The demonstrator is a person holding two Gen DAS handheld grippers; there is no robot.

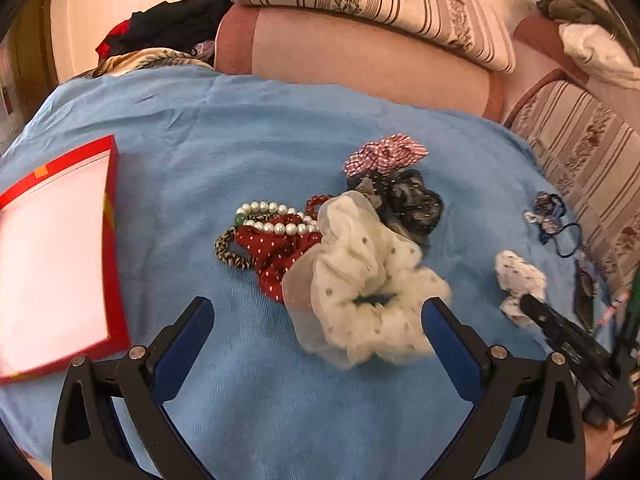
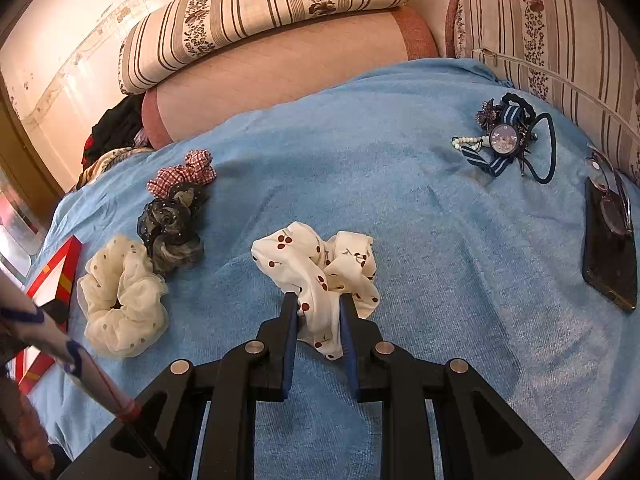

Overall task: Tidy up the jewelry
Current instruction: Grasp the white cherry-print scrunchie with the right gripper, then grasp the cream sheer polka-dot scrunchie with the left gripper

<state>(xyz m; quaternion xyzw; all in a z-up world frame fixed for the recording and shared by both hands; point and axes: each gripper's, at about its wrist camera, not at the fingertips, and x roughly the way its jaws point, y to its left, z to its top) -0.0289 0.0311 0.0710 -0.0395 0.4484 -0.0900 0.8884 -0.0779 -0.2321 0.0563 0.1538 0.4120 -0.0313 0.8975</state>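
Note:
My left gripper [image 1: 318,306] is open above the blue cloth, its jaws wide either side of a cream dotted scrunchie [image 1: 368,284]. Behind it lie a pearl bracelet [image 1: 276,218], a red dotted scrunchie [image 1: 280,256], a leopard hair tie [image 1: 232,250], a dark scrunchie [image 1: 408,200] and a red checked scrunchie [image 1: 384,154]. A red box [image 1: 112,240] with a white inside lies at the left. My right gripper [image 2: 319,300] is shut on a white cherry-print scrunchie [image 2: 316,268], which also shows in the left wrist view [image 1: 518,280].
The blue cloth [image 2: 400,200] covers a sofa seat with striped cushions [image 2: 260,12] behind. A pile of blue hair ties and a beaded piece [image 2: 506,140] lies at the far right. A black phone [image 2: 610,256] with glasses [image 2: 612,196] on it lies at the right edge.

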